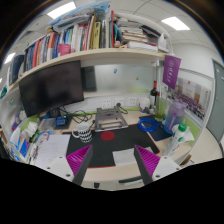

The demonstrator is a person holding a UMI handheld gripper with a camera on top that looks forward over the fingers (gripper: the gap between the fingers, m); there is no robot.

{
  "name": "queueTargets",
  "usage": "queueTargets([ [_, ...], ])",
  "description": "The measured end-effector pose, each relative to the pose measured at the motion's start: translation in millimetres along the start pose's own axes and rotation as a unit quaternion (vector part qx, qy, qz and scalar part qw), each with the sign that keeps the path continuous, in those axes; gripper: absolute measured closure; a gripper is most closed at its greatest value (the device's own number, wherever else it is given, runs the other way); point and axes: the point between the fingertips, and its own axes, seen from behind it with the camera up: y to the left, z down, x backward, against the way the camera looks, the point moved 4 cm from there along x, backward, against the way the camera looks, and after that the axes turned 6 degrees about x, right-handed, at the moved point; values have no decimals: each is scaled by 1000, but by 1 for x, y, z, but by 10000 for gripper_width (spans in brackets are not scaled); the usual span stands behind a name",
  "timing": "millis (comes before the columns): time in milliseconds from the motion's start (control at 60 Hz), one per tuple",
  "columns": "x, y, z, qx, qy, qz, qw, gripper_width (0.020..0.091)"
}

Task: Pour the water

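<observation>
The mug (82, 131), the black-and-white patterned one, is sitting on the desk (115, 172) just ahead of your left finger, a little off to its outer side, and nothing's touching it.

Starting close in: your gripper (112, 150) has its jaws wide apart with nothing between them but bare desk and some paper. The magenta pads (78, 157) show on the inner faces of both fingers.

Just past the fingertips, roughly in line with the gap, there's a grey mat (110, 128) with a small red object (108, 119) on it; can't tell you what that is. Right of the mat is a blue thing (155, 127), and further right, beyond your right finger, a clear plastic bottle (180, 124) stands upright near the desk edge. It's well apart from the mug.

Behind those, a dark bottle (153, 96) stands against the back wall. A black monitor (50, 88), screen off, sits beyond the mug on the left. Above it all runs a shelf (95, 53) packed with books (70, 40), mostly upright, some stacked flat toward the right. Ceiling lights (62, 10) are on overhead.
</observation>
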Motion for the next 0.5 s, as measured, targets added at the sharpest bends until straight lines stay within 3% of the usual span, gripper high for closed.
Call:
queueTargets([
  [217, -19, -82, 68, -28, 35, 51, 998, 250],
  [500, -48, -213, 121, 5, 21, 82, 996, 256],
])
